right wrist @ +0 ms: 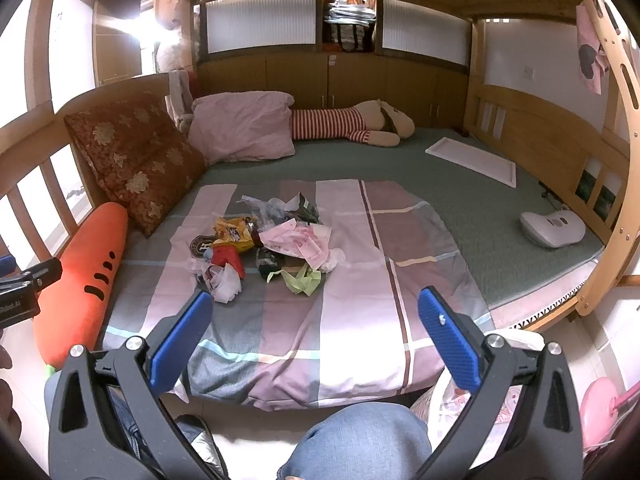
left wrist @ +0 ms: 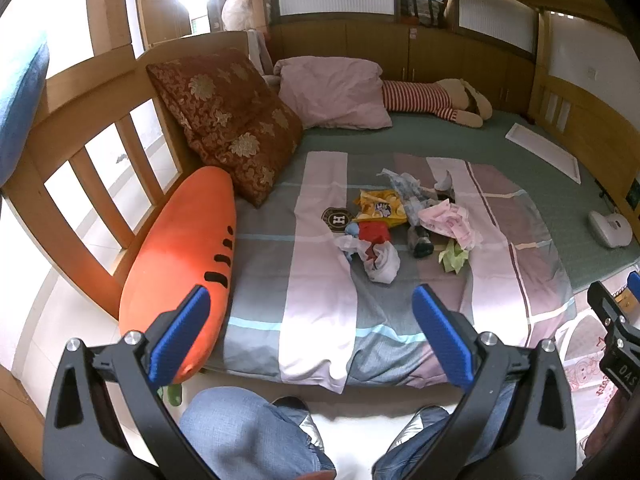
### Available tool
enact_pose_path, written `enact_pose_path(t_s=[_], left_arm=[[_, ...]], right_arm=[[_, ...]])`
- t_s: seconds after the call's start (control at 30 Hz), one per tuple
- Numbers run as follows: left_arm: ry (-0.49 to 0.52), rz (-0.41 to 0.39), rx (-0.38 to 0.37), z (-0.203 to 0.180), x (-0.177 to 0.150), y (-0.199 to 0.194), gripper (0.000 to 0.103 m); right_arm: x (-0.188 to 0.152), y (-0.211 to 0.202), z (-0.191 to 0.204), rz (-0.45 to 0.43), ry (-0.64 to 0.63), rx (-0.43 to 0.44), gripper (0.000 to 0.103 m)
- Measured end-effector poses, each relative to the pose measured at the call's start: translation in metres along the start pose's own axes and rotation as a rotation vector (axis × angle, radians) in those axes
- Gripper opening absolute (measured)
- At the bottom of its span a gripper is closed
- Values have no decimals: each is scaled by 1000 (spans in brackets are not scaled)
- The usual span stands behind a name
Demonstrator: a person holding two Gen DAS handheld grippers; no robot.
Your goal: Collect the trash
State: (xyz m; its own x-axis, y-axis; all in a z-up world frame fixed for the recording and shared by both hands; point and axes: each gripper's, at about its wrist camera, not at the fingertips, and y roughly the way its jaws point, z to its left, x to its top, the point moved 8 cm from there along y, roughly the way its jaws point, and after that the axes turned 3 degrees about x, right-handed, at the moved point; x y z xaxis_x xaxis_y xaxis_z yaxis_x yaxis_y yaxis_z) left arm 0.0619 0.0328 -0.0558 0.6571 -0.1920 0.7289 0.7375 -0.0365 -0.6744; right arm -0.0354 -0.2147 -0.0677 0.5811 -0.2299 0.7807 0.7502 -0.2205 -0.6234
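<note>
A pile of trash lies on the striped bed sheet (left wrist: 320,304): a yellow snack bag (left wrist: 378,208), a red wrapper (left wrist: 374,232), a crumpled white bag (left wrist: 382,264), pink crumpled paper (left wrist: 448,220), a green scrap (left wrist: 454,258) and a dark wrapper (left wrist: 422,242). In the right wrist view the same pile shows: yellow bag (right wrist: 234,232), pink paper (right wrist: 300,240), green scrap (right wrist: 302,280), white bag (right wrist: 224,284). My left gripper (left wrist: 310,332) is open and empty, short of the pile. My right gripper (right wrist: 314,336) is open and empty, near the bed's front edge.
An orange carrot plush (left wrist: 180,272) lies along the wooden rail at left, with a brown patterned cushion (left wrist: 228,120) and pink pillow (left wrist: 336,92) behind. A striped plush (left wrist: 432,100), a white board (left wrist: 544,152) and a white device (left wrist: 608,226) lie further off. A white bag (right wrist: 460,400) sits by my knees.
</note>
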Motion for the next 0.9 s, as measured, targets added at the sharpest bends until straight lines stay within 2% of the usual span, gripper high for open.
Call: enact_pose_path(t_s=[0.47,0.77,0.9], left_arm=[[0,7,0,1,-1,1,100],[26,0,26,1,-10,9,100],[33,38,-68,-6,-14,17,100]], right_arm=[[-4,1,-1,4,7,0,100],[-4,2,0,3,12,6,100],[-6,6,3,9,17,9,100]])
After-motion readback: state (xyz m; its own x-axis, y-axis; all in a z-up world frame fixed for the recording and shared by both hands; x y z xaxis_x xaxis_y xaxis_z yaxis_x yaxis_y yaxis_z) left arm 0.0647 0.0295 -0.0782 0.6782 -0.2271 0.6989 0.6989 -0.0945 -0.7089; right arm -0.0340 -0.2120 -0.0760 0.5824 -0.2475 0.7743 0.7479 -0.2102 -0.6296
